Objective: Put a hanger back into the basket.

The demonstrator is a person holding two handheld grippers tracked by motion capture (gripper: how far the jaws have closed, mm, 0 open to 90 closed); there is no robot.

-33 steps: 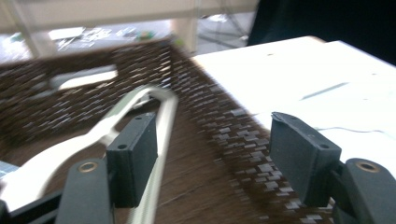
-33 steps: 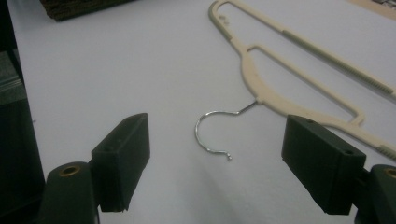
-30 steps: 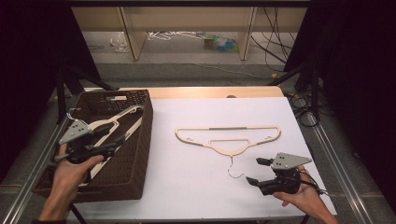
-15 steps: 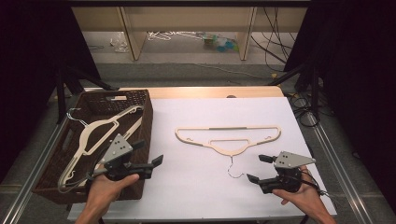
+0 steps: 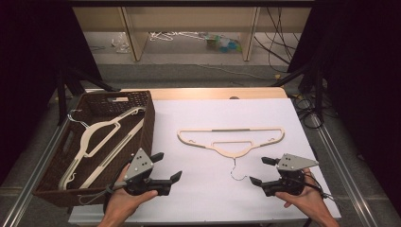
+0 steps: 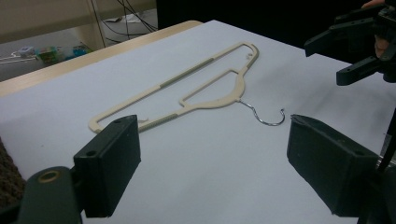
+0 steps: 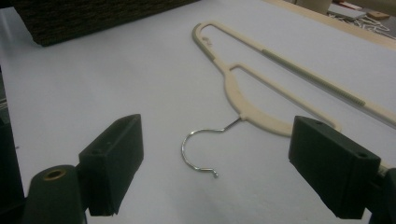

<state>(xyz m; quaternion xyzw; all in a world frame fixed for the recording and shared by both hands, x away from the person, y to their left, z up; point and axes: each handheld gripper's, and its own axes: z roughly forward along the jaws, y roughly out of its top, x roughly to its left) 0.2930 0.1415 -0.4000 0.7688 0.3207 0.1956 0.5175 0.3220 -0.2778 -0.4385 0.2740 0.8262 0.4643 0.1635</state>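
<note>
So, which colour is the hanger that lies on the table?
Cream, with a silver metal hook; the hanger shows best in the right gripper view.

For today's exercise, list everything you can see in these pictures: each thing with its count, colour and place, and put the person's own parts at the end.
Hanger on the cover: one, cream with a metal hook, flat mid-table, hook toward the person.
Hanger in the basket: one, cream, lying aslant inside.
Basket: one, dark brown woven, at the table's left edge.
Table cover: one, white, over a wooden tabletop.
Shelf unit: one, pale wood, on the floor beyond the table, with small clutter under it.
Cables: several, black, on the floor at far right.
Left tongs: one, black with a grey plate, near the basket's front corner, jaws wide apart, holding nothing.
Right tongs: one, black with a grey plate, just right of the hook, jaws apart, holding nothing.
Hands: two, at the near edge, one gripping each tongs.
</note>
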